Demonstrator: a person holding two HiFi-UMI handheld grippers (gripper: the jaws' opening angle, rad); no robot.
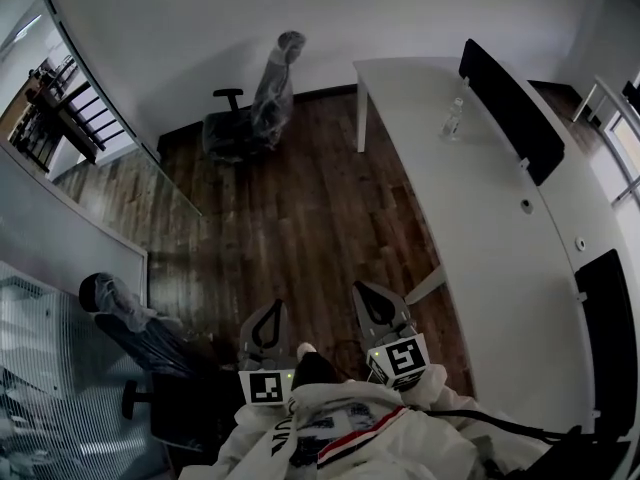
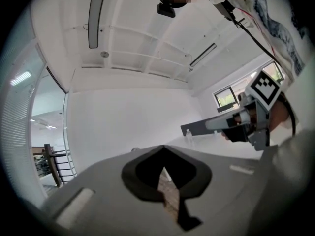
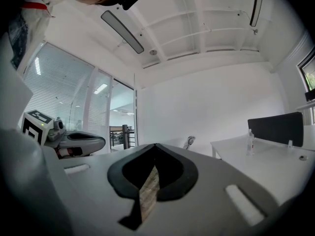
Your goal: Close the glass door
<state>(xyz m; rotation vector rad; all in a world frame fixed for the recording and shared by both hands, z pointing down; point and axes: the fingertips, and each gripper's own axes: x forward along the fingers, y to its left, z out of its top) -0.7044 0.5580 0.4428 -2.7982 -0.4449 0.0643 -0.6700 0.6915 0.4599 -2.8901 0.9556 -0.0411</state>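
The task stood at the approach step; no contact with the door had been made.

**Position of the work.** In the head view the glass door [image 1: 152, 204] stood at the left of the room, its leaf swung inward over the wooden floor [image 1: 300, 218]. The doorway beside it lay open onto a railing. The door was well apart from both grippers. No handle could be made out in any view.

**State of the tools.** The left gripper [image 1: 272, 313] and the right gripper [image 1: 368, 296] were held side by side, close to the person's body, and pointed level into the room. In the left gripper view, the jaws of the left gripper [image 2: 163, 150] were pressed together with nothing between them. The right gripper view showed the same of the right gripper [image 3: 155, 146]: tips met, empty.

**Surroundings.** A plastic-wrapped chair [image 1: 250, 108] stood by the far wall. A white desk [image 1: 480, 228] bearing a bottle [image 1: 453, 120] ran along the right.

**Next move, as judged.** The person would need to turn left towards the door and bring one gripper to its free edge or handle. The leaf could then be pushed or drawn round to the frame. Closed jaws would suit a push, whereas a pull would call for opening them first.
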